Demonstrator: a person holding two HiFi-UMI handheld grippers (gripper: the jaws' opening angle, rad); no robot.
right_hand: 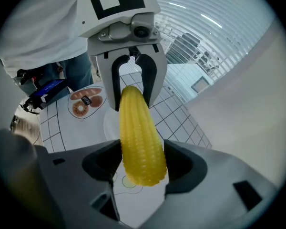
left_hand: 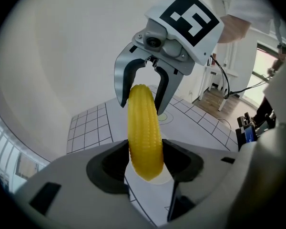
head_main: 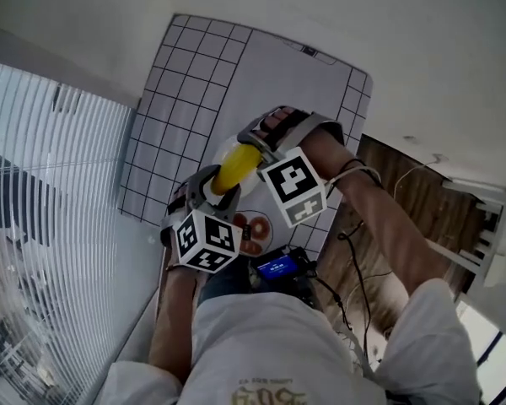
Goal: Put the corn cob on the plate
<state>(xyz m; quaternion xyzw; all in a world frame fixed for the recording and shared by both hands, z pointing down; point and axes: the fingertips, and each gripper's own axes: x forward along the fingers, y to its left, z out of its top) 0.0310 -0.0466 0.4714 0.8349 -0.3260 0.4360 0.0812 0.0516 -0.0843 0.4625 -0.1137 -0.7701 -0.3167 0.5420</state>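
A yellow corn cob [head_main: 236, 169] hangs over the gridded mat, gripped at both ends. My left gripper [left_hand: 145, 163] is shut on its near end in the left gripper view, where the right gripper [left_hand: 143, 87] clamps the far tip. In the right gripper view my right gripper [right_hand: 143, 168] is shut on the thick end and the left gripper [right_hand: 133, 87] holds the other end. A white plate [right_hand: 108, 123] lies on the mat below the cob; in the head view the plate [head_main: 222, 148] shows only as a pale edge beside the cob.
The white gridded mat [head_main: 194, 83] covers the table. A printed donut picture [right_hand: 86, 101] lies near the person, and a device with a blue screen [head_main: 278, 267] sits at the waist. Window blinds [head_main: 42, 184] stand left, wooden floor [head_main: 405, 201] and cables right.
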